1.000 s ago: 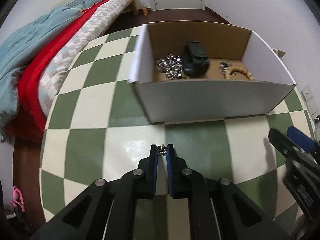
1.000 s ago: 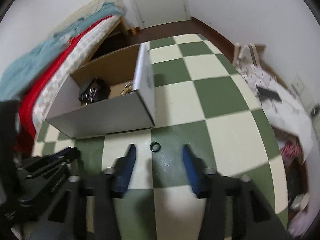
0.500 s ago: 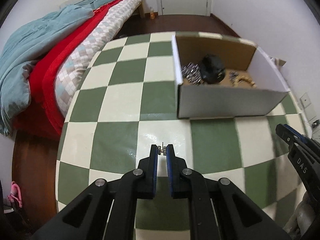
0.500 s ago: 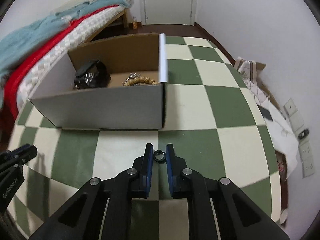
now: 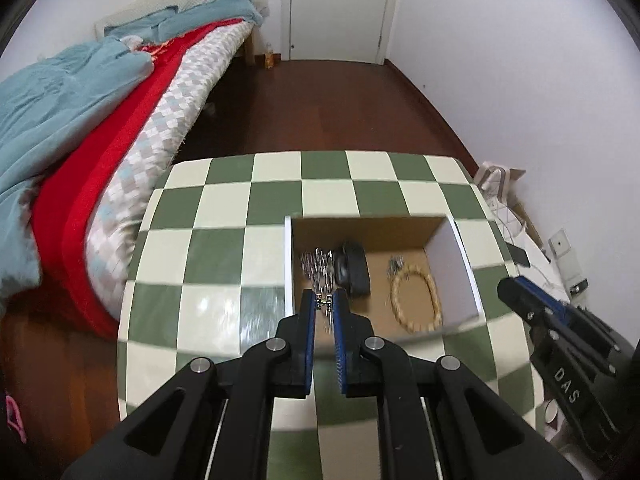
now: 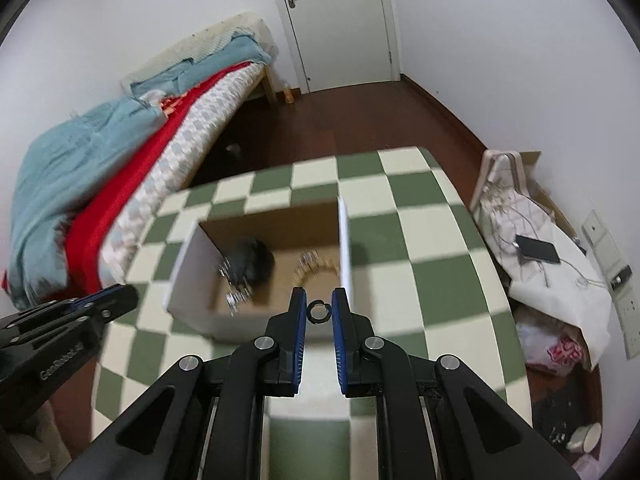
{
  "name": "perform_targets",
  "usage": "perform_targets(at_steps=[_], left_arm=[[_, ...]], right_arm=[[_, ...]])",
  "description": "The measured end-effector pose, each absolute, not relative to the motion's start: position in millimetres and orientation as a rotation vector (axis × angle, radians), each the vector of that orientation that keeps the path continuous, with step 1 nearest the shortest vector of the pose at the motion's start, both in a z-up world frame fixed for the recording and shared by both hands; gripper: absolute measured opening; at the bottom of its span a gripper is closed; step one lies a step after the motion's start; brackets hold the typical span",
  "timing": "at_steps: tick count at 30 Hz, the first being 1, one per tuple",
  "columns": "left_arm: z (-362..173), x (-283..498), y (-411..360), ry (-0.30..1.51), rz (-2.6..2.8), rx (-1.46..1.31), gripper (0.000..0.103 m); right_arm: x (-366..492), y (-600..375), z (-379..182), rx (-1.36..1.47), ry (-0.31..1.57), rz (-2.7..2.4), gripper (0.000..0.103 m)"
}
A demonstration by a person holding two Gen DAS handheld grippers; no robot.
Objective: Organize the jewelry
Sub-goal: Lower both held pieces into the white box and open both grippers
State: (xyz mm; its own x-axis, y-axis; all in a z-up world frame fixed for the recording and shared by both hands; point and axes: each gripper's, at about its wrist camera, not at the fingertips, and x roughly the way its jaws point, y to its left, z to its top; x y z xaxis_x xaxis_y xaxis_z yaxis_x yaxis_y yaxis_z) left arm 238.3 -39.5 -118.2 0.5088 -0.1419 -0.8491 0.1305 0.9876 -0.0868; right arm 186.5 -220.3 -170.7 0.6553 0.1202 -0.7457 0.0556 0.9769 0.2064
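Observation:
My left gripper point(image 5: 324, 300) is shut on a small silver earring point(image 5: 323, 301), held high above the near left corner of an open cardboard box point(image 5: 452, 256). In the box lie a silver chain pile point(image 5: 318, 266), a black pouch point(image 5: 352, 270) and a wooden bead bracelet point(image 5: 416, 296). My right gripper point(image 6: 319, 307) is shut on a small black ring point(image 6: 319, 311), raised over the box's near right corner point(image 6: 343, 248). Each gripper shows at the edge of the other's view.
The box stands on a green-and-cream checkered table point(image 5: 216, 248). A bed with red and blue blankets point(image 5: 80, 112) lies to the left. A cluttered white surface with a phone point(image 6: 536, 250) stands to the right, by the wall.
Both grippers have lifted well above the table and moved over the box, each still holding its piece. One second ago the right gripper was open around the ring; it has since shut on it.

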Motion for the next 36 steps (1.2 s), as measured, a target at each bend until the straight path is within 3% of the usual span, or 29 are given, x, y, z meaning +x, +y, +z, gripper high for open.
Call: perform_targets(at_steps=[15,16,18,19,21,25,26,29,31,36], left_arm=[[-147,316,-40,1.250,-0.214,-0.070,0.011],[-146,317,-40,1.247,-0.206,-0.067,0.012],[-144,318,-36,1.241,-0.197,-0.072,0.030],[-143,318,-35,1.236,-0.189,-0.074,0.038],[-139,317,-30,1.214,-0.169,-0.076,0.072],[-135,310,-22,1.189,-0.118,-0.049,0.090],[-134,308,-20,1.186,-0.103,-0.040,0.099],[-134,296,-14,1.158,-0.047,0.006,0.103],[-136,288,-11,1.149,-0.019,0.035,0.103],[-134,263,-1,1.133,0.013,0.034,0.103]], right_arm=[[297,-224,-196,0.306,1.078,0.119,0.014],[300,-225,-198,0.315,1.089,0.121,0.014],[304,-227,-200,0.324,1.103,0.114,0.016],[304,-228,-200,0.330,1.106,0.114,0.025],[302,-231,-198,0.336,1.103,0.113,0.041],[297,-237,-190,0.333,1.095,0.100,0.044],[295,-238,-188,0.331,1.094,0.098,0.044],[286,-238,-182,0.286,1.101,0.057,0.065],[279,-235,-180,0.231,1.115,0.017,0.092],[261,-226,-184,0.132,1.157,-0.055,0.103]])
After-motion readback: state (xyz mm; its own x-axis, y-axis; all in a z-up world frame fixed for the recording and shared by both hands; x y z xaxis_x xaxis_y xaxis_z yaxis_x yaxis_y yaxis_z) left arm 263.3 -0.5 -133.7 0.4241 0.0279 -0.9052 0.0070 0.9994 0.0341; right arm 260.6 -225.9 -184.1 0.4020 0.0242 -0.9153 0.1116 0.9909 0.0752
